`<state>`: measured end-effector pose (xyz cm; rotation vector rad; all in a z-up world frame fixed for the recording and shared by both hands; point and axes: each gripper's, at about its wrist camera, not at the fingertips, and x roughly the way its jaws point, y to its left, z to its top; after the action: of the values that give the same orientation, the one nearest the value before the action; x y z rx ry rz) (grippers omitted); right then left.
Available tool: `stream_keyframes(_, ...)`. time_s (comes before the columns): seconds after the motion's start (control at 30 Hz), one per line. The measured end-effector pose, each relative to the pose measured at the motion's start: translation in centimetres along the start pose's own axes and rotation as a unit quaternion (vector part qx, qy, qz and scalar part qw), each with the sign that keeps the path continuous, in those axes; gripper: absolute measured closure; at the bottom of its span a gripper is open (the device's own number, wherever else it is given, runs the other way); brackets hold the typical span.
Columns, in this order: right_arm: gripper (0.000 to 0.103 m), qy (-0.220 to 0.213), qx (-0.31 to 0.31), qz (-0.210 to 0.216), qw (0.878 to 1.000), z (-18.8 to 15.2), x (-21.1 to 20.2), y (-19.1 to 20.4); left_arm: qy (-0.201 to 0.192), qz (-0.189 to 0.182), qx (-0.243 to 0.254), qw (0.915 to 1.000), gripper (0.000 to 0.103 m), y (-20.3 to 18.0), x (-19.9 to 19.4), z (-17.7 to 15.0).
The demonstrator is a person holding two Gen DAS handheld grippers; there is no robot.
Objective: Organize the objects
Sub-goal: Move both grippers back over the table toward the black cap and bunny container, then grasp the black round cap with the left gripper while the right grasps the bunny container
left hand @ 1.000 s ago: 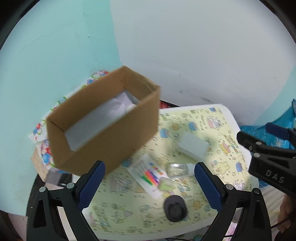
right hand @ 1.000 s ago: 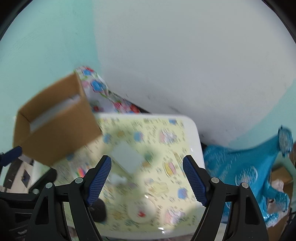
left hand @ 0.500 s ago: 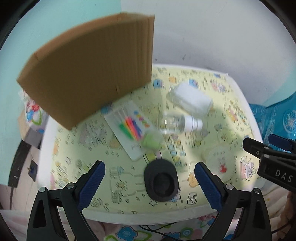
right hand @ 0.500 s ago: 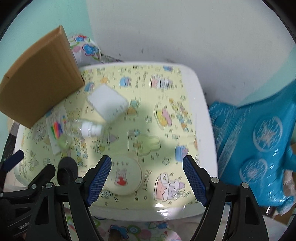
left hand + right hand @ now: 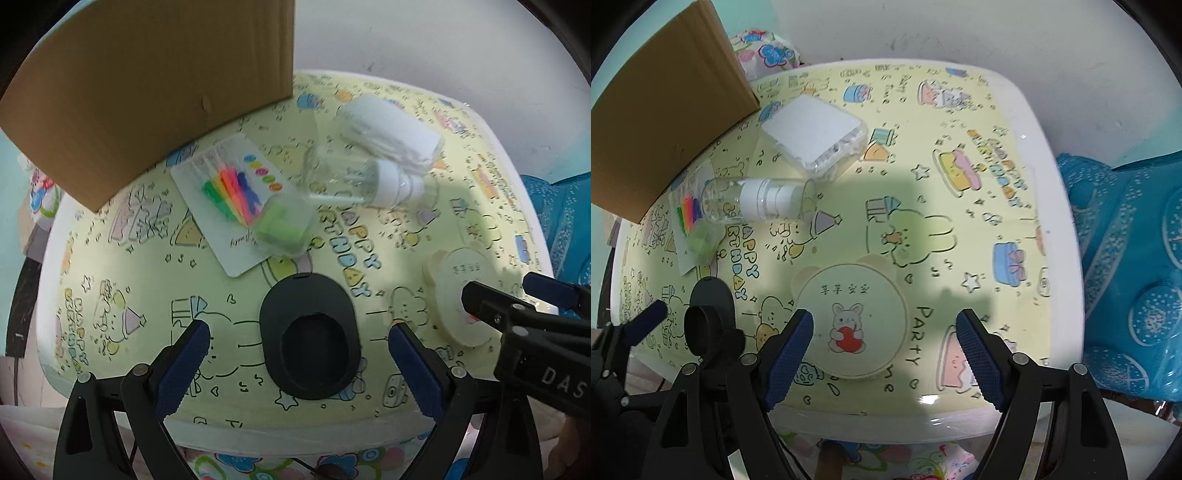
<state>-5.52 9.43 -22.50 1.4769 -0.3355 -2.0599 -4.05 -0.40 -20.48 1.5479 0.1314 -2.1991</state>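
A small table [image 5: 110, 258] with a yellow cartoon cover holds a brown cardboard box [image 5: 147, 85] at the back left. In front of it lie a card of coloured candles [image 5: 232, 192], a clear spray bottle [image 5: 354, 177] on its side, a clear plastic case [image 5: 391, 129], a black oval holder [image 5: 310, 339] and a round cream bunny compact [image 5: 849, 321]. My left gripper [image 5: 299, 365] is open, its fingers either side of the black holder [image 5: 709, 317]. My right gripper [image 5: 884, 354] is open over the compact's right part.
A blue patterned bag [image 5: 1126, 266] stands right of the table. A floral wrapped bundle [image 5: 764, 51] sits behind the box. White and teal walls close the back. The table's front edge [image 5: 923, 417] is just under both grippers.
Both grippers have come down and forward from looking at the wall and the box's open top to hovering low over the table's front. No object has been touched.
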Motion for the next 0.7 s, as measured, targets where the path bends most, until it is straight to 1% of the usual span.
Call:
stream_keyframes(0.03,0.021,0.015,0.0,0.003,1.0,0.0,0.2,0.1,0.003,-0.001,-0.005,1.0,0.005,0.1,0.1,0.0)
stream_keyframes(0.07,0.021,0.02,-0.002,0.006,1.0,0.0,0.5,0.3,0.007,-0.001,-0.007,1.0,0.005,0.2,0.3,-0.1)
stream_keyframes(0.27,0.021,0.033,-0.016,0.014,0.999,-0.1,1.2,1.5,0.006,0.011,0.006,0.9999,0.003,-0.1,0.6,-0.5)
stream_keyframes(0.37,0.021,0.046,-0.025,0.007,0.999,-0.3,1.8,2.0,0.008,0.014,0.011,0.9998,0.001,-0.2,0.7,-0.8)
stream_keyframes(0.57,0.02,0.045,-0.035,-0.004,0.998,-0.6,1.8,2.4,0.007,0.014,0.009,0.9998,0.0,-0.1,0.6,-1.1)
stream_keyframes(0.63,0.019,0.044,-0.036,-0.004,0.998,-0.7,1.7,2.3,0.006,0.014,0.008,0.9998,0.0,0.0,0.6,-1.2)
stream_keyframes(0.67,0.016,0.043,-0.037,-0.006,0.998,-0.8,1.8,2.3,0.005,0.014,0.009,0.9999,0.001,0.0,0.5,-1.3)
stream_keyframes(0.7,0.011,0.045,-0.035,-0.01,0.998,-0.8,1.9,2.2,0.002,0.012,0.009,0.9999,0.002,0.0,0.4,-1.5)
